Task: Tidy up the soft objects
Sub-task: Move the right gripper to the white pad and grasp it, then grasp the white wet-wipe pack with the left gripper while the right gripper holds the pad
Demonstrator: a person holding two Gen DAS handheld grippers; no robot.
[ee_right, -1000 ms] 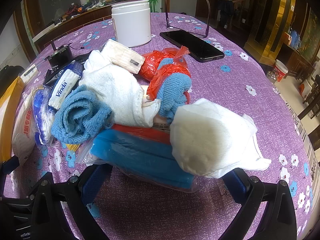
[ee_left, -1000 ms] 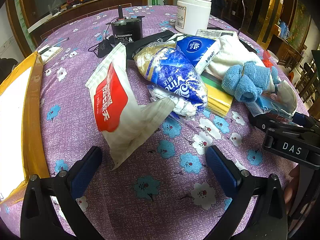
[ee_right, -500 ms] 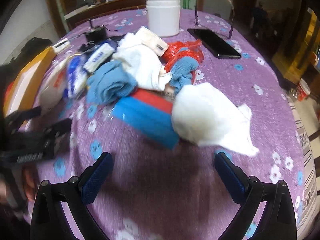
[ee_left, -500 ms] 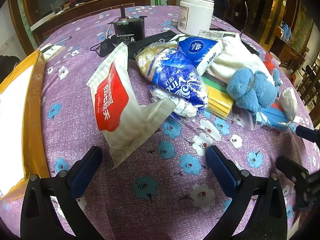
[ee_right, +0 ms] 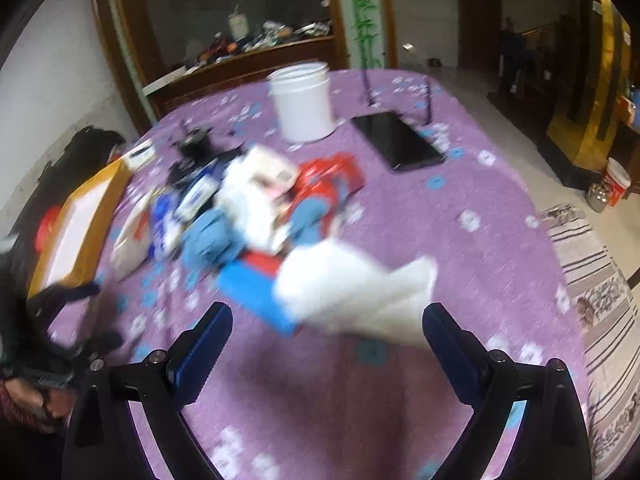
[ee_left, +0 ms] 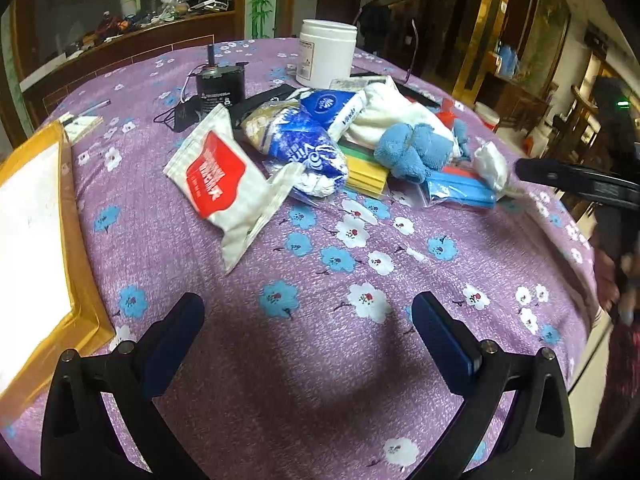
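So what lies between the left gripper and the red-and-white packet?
In the left wrist view, only bare flowered tablecloth lies between the left gripper and the red-and-white packet; nothing stands in that stretch.

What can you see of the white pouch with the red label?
The white pouch with the red label is a soft, crinkled plastic pack with white characters on its red panel, too small to read. It lies flat and slanted on the purple floral tablecloth, at the pile's left edge. Its torn-looking flap touches the blue-and-white tissue pack. No fingers touch it.
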